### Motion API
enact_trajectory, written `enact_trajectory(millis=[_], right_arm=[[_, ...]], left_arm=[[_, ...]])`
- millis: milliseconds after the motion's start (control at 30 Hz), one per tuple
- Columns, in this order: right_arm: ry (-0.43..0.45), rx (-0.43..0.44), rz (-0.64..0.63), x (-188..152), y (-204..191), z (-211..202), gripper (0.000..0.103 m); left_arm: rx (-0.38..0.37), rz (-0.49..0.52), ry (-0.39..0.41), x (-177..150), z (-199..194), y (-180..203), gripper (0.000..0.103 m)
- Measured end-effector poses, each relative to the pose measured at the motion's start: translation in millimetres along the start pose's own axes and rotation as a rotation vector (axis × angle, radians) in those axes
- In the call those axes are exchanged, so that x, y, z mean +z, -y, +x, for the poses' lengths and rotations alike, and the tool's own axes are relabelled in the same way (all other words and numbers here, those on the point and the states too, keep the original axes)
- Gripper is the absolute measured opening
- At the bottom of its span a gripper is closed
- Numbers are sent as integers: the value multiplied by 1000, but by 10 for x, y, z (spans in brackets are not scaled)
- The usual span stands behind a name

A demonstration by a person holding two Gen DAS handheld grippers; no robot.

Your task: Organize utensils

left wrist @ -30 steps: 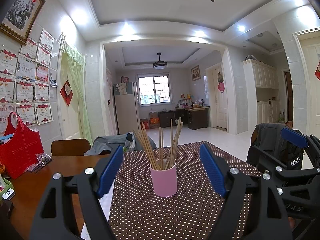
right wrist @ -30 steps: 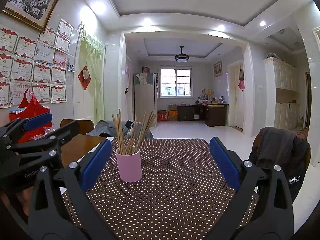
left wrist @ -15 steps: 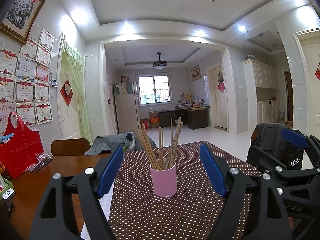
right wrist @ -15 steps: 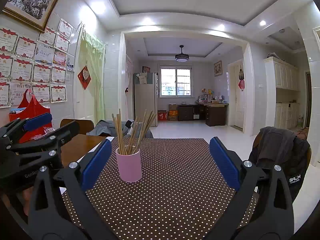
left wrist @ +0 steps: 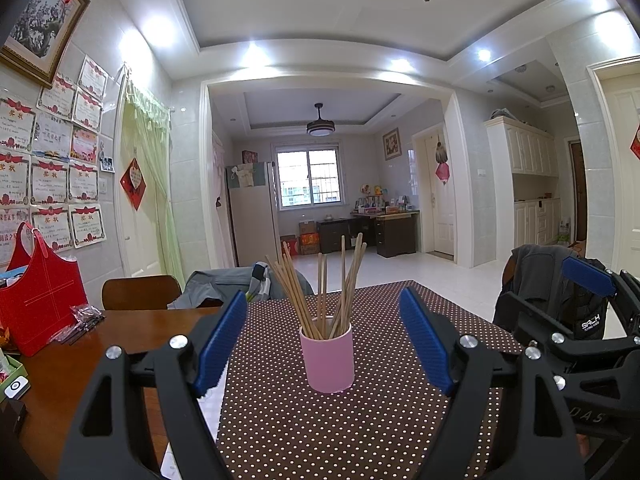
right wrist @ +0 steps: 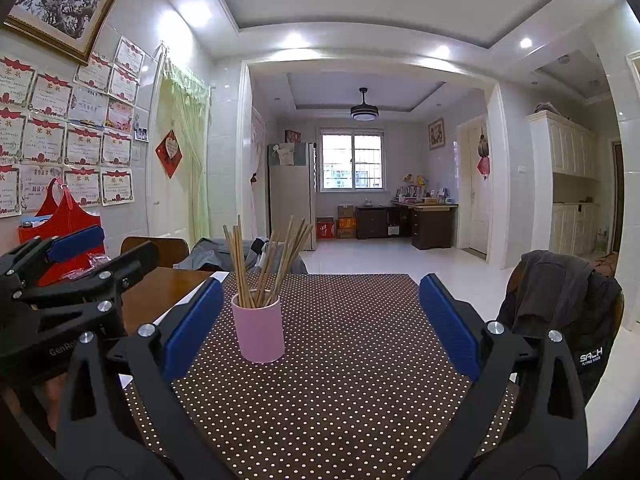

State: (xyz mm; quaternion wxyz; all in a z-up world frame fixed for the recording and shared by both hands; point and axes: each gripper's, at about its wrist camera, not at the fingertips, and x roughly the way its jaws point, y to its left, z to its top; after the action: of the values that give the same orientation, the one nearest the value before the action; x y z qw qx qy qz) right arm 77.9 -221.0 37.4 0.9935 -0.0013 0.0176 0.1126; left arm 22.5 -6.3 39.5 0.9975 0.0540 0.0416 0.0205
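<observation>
A pink cup (left wrist: 327,358) stands upright on a brown dotted cloth (left wrist: 300,428), holding several wooden chopsticks (left wrist: 320,284) that fan outward. My left gripper (left wrist: 325,340) is open and faces the cup straight on, a short way back from it, nothing between its blue pads. In the right wrist view the same cup (right wrist: 259,330) sits left of centre with its chopsticks (right wrist: 264,260). My right gripper (right wrist: 320,324) is open and empty, the cup just inside its left pad's line of sight. Each gripper shows at the edge of the other's view.
A red bag (left wrist: 38,300) and small packets (left wrist: 80,322) lie on the bare wooden table (left wrist: 80,360) to the left. A chair (left wrist: 140,291) stands behind it. Another chair draped with a dark jacket (right wrist: 560,312) is at the right edge of the cloth.
</observation>
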Motion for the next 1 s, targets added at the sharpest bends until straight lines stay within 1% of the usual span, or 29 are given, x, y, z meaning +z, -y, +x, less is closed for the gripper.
enact_trajectory(millis=[767, 1000], right_arm=[[-14, 1, 5, -47, -72, -70, 96], [-17, 0, 6, -53, -85, -22, 96]], left_arm=[[0, -1, -6, -42, 8, 2, 77], [0, -2, -8, -34, 12, 0, 77]])
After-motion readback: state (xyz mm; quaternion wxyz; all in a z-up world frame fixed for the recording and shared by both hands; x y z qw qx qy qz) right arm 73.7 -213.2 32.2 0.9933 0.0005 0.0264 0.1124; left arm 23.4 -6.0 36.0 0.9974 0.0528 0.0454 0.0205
